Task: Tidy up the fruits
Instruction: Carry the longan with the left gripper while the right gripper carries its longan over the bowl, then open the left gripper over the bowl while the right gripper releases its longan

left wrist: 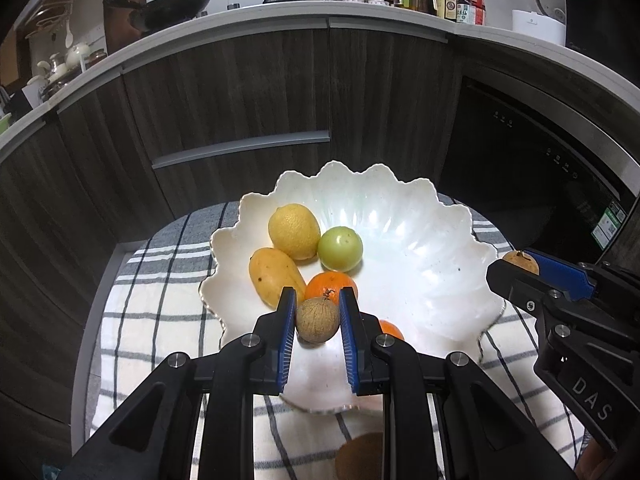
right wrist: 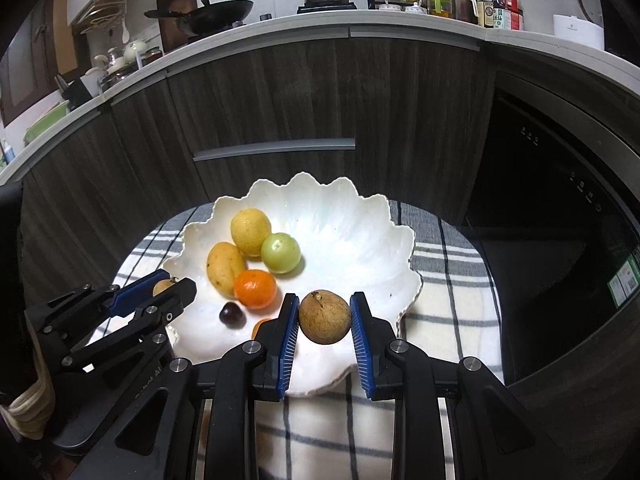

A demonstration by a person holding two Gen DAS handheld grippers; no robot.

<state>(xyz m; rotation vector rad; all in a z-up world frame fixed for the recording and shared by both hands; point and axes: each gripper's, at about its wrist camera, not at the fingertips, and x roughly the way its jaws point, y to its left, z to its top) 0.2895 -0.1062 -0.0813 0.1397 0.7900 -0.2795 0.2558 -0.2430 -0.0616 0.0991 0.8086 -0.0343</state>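
A small round brown longan (left wrist: 317, 320) is clamped across its middle by the left gripper (left wrist: 318, 330); another, larger brown longan (right wrist: 325, 317) is likewise pinched by the right gripper (right wrist: 325, 330). Thin brittle shells are judged light; gentle pressure is advised.

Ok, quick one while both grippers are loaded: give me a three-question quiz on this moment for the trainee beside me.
1. True or false: the left gripper and the right gripper each clamp a small brown round fruit.
2. Which fruit touches the lemon in the white scalloped bowl? A) green round fruit B) dark cherry C) banana
3. Fill in: the bowl stands on a ____ cloth.

Key: 1 true, left holds one brown fruit, right holds the other brown fruit. 2 A. 3 checked.
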